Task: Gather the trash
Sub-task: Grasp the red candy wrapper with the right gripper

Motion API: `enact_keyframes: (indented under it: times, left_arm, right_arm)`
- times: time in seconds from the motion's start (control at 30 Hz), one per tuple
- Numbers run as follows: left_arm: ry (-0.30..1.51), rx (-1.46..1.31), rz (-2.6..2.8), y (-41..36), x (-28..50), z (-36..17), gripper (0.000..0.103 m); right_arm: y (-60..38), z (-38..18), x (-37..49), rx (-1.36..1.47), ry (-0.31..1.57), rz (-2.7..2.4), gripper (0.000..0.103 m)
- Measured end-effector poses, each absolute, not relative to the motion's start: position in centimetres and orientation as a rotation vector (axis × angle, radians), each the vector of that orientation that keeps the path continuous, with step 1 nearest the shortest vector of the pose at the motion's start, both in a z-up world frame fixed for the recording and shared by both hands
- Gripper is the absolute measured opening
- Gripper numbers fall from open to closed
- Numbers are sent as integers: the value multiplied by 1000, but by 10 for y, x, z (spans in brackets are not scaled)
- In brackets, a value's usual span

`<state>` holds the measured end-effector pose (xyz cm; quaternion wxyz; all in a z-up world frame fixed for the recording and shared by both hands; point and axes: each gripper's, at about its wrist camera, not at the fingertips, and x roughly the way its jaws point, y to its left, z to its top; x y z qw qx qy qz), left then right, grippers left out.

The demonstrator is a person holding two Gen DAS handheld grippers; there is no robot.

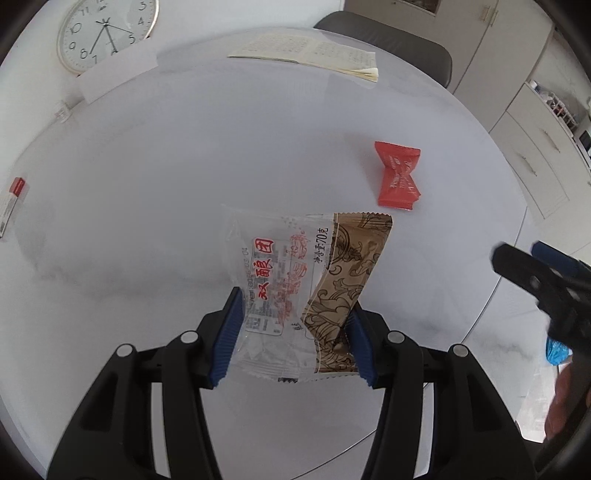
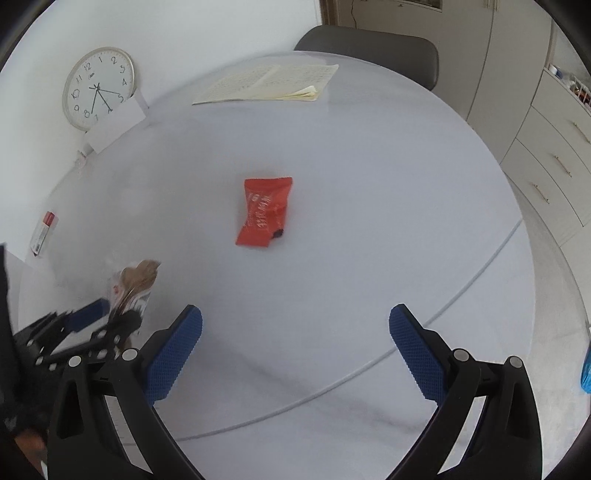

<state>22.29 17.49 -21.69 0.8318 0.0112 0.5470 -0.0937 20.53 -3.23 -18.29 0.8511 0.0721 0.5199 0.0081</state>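
Note:
A clear and brown snack wrapper [image 1: 303,273] with red print sticks up between the blue pads of my left gripper [image 1: 293,325], which is shut on its lower part above the round white table [image 1: 147,184]. The same wrapper [image 2: 135,284] shows blurred at the left of the right wrist view, in the left gripper [image 2: 107,314]. A red wrapper [image 1: 399,175] lies flat on the table beyond it. In the right wrist view that red wrapper [image 2: 266,212] lies ahead of my right gripper [image 2: 295,325], which stands open with nothing between its fingers. The right gripper [image 1: 532,266] also enters the left wrist view at the right edge.
An open notebook [image 1: 314,51] lies at the table's far side, before a grey chair [image 1: 406,48]. A wall clock [image 1: 105,31] and a white card [image 1: 118,75] stand at the back left. A small red and white box [image 1: 13,201] lies at the left edge. Drawers [image 2: 554,166] stand at the right.

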Motion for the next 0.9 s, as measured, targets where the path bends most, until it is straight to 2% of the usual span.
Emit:
enact_keyframes:
  times: [0.23, 0.33, 0.43, 0.5, 0.53, 0.57, 0.6, 0.9]
  left_arm:
    - [1136, -9, -135, 205, 217, -204, 52]
    - [1124, 2, -139, 207, 217, -201, 52]
    - [1120, 2, -137, 207, 219, -200, 52]
    - [1119, -2, -136, 210, 217, -199, 52]
    - [1115, -2, -134, 210, 217, -198, 52]
    - [1112, -2, -132, 210, 215, -197, 52]
    - [1108, -2, -131, 211, 213, -197, 52]
    - [1083, -1, -126, 202, 194, -182, 52]
  right_arm:
    - [-2, -212, 280, 123, 1106, -9, 100]
    - [4, -226, 301, 101, 1136, -48, 93]
    - [3, -239, 314, 107, 1168, -75, 79]
    - [1, -242, 317, 106, 1173, -81, 59]
    - [1, -242, 317, 103, 1173, -80, 53]
    - [0, -243, 317, 101, 1175, -78, 41]
    - [-1, -243, 317, 104, 1179, -74, 38]
    - [-20, -218, 286, 195, 1127, -37, 35]
